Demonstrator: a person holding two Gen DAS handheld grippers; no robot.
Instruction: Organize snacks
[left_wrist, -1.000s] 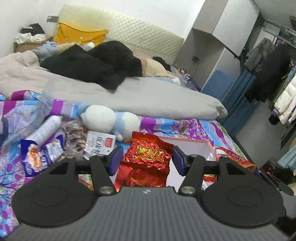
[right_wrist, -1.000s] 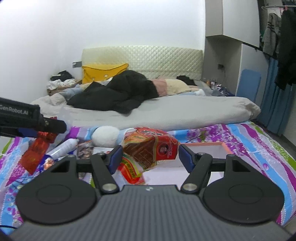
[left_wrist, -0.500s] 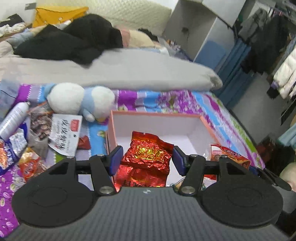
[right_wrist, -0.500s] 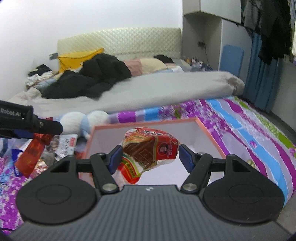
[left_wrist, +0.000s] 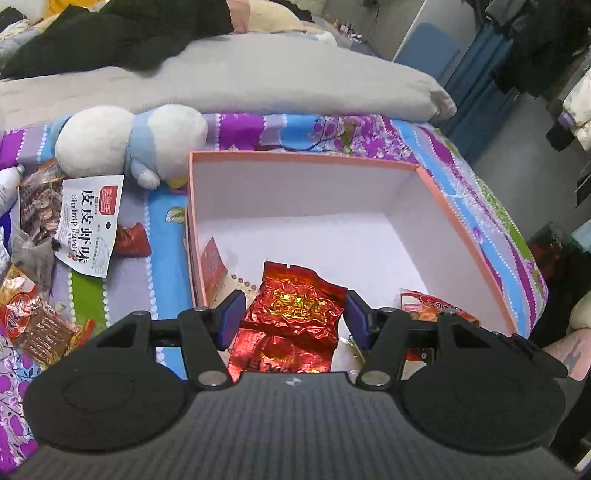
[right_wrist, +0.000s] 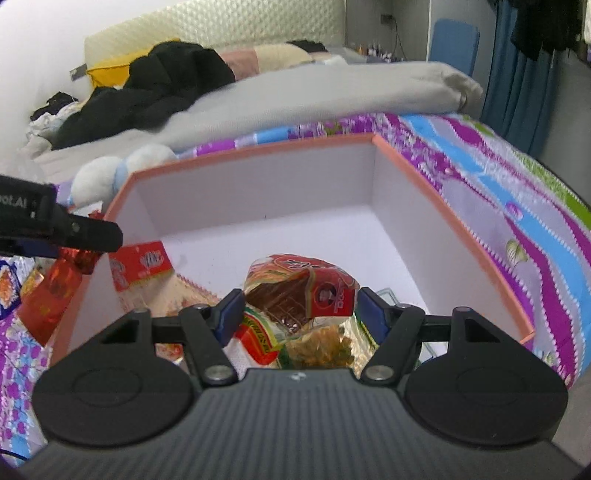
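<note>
A pink-rimmed box (left_wrist: 303, 157) with a white inside lies on the patterned bedspread and fills both views (right_wrist: 240, 151). My left gripper (left_wrist: 293, 319) is shut on a crinkled red foil packet (left_wrist: 295, 306), held over the box's near left part. My right gripper (right_wrist: 301, 312) is shut on a clear snack bag with a red and brown label (right_wrist: 306, 291), low over the near middle of the box. In the right wrist view a left gripper finger (right_wrist: 92, 236) and the foil packet (right_wrist: 48, 295) show at the left edge. A small red packet (right_wrist: 142, 264) leans inside the left wall.
A white and blue plush toy (left_wrist: 129, 144) lies beyond the box's left corner. Several loose snacks sit left of the box, among them a white shrimp-flavour bag (left_wrist: 90, 225) and a small red pouch (left_wrist: 131, 240). A grey duvet (left_wrist: 258, 74) lies behind. The bed's edge runs at right.
Both grippers have come down and forward over the box with their packets still held. The box now fills each view and its floor is visible.
</note>
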